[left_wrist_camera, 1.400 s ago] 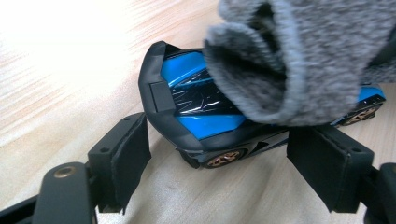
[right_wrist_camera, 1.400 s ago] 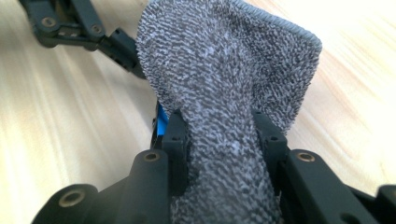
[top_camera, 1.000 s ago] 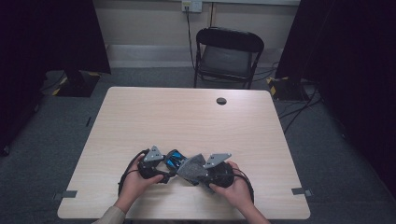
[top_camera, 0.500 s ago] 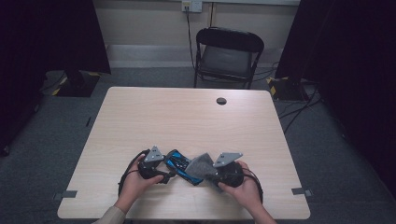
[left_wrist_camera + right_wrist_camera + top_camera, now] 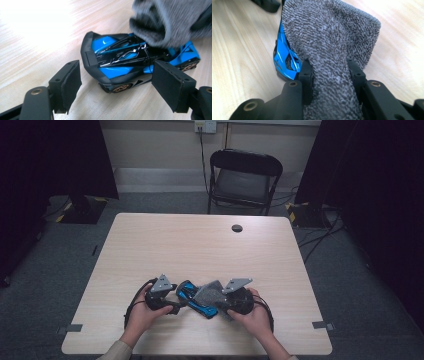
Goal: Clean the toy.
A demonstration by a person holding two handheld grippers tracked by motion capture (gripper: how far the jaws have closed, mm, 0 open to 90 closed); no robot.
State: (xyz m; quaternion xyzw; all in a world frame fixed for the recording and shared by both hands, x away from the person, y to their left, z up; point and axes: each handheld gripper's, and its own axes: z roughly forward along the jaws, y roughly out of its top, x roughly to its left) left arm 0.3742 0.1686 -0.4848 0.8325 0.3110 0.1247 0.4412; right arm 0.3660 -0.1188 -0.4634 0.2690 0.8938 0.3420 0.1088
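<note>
Blue and black, the toy car is sitting on the pale wooden table, close to my edge of it, and I am taking the car as my landmark for everything else. I am wiping it down with a grey cloth, and both tools are arranged around that job.

My right hand-held gripper is pinching a bunched fold of the cloth between its jaws, which are squeezing the fabric from both sides. I am holding it that way so the loose end hangs forward and drapes over the car's far end, where it is covering part of the roof and body. In the high view the cloth is lying on the car just beside my right hand.

My left hand-held gripper is standing spread, one jaw on each side of the car's near end, neither pad touching the bodywork as far as I can see. Its jaws have just been closing a little, with the car partly between them. I judge I am bracketing the car so it cannot roll or slide away while the cloth is rubbing it; the wheels would let it run off under any sideways push.

From above, my left hand is resting on the table beside the car, opposite the cloth.

Beyond the car, at the far side of the table, a small dark round spot is showing, and behind that a black folding chair.
</note>
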